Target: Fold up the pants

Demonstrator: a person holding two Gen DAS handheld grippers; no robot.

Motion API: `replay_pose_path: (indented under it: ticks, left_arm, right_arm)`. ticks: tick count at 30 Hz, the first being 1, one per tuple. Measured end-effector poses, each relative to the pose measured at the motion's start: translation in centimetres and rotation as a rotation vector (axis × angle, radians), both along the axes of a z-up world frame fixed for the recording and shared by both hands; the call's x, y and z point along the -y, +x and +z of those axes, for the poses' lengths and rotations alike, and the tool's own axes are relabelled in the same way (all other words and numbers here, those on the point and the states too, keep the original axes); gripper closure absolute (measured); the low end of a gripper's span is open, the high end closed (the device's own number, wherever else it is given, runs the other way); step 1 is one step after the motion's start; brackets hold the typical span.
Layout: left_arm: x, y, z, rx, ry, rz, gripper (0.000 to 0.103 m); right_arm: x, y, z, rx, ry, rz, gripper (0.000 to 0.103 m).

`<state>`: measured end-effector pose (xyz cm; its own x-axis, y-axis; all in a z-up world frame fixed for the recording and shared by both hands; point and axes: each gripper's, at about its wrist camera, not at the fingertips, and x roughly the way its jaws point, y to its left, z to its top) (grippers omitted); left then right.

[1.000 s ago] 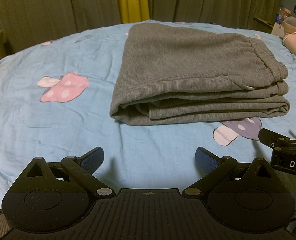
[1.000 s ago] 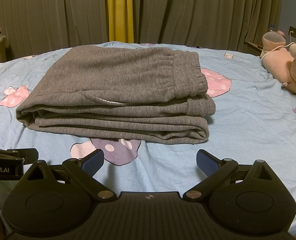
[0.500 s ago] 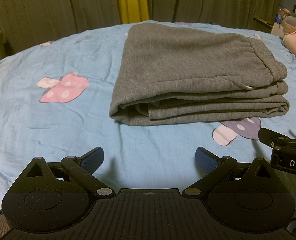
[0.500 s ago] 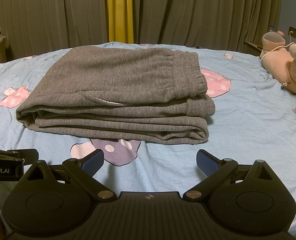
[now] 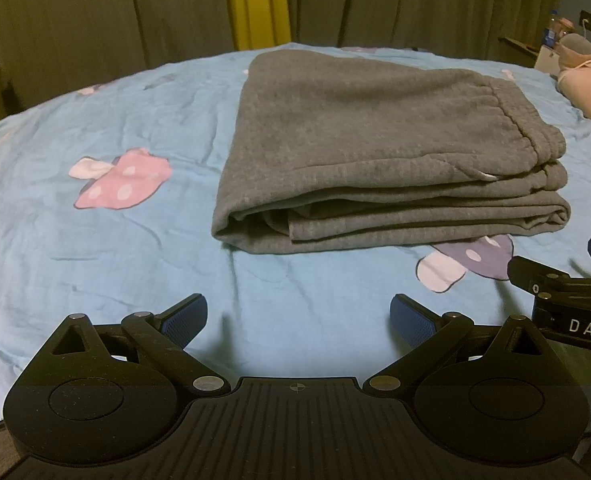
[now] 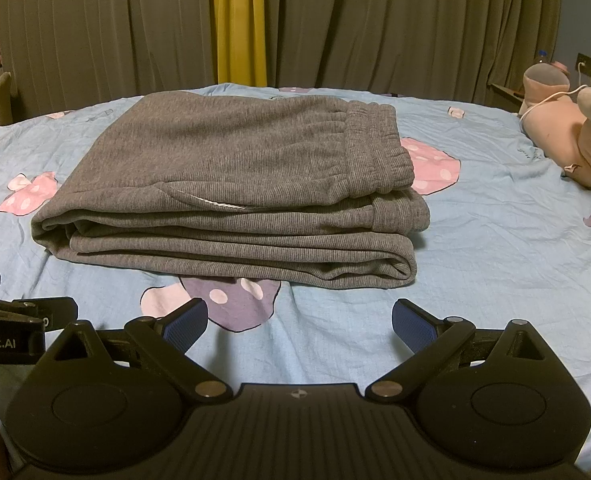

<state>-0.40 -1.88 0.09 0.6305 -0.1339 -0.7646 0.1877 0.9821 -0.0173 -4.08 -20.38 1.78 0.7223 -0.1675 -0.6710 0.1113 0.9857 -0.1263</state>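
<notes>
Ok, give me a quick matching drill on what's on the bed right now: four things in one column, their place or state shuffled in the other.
Things:
1. grey pants
2. left hand-held gripper
3. purple mushroom print
4. pink plush toy

Places or states:
A. partly hidden under the near edge of the folded stack
B. at the far right edge of the bed
C. folded in layers, waistband on the right
D. open, holding nothing, short of the fabric

Pairs: 1-C, 2-D, 3-A, 4-B
</notes>
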Motion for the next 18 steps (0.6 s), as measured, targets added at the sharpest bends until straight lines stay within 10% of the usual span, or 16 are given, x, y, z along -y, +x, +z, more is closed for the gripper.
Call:
replay_pose_path:
  ticks: [18]
  left_arm:
    - [0.10, -0.03, 0.05, 0.008, 0.009, -0.005, 0.001]
  right_arm:
    - [-0.07, 0.03, -0.05, -0.001, -0.001, -0.002, 0.004]
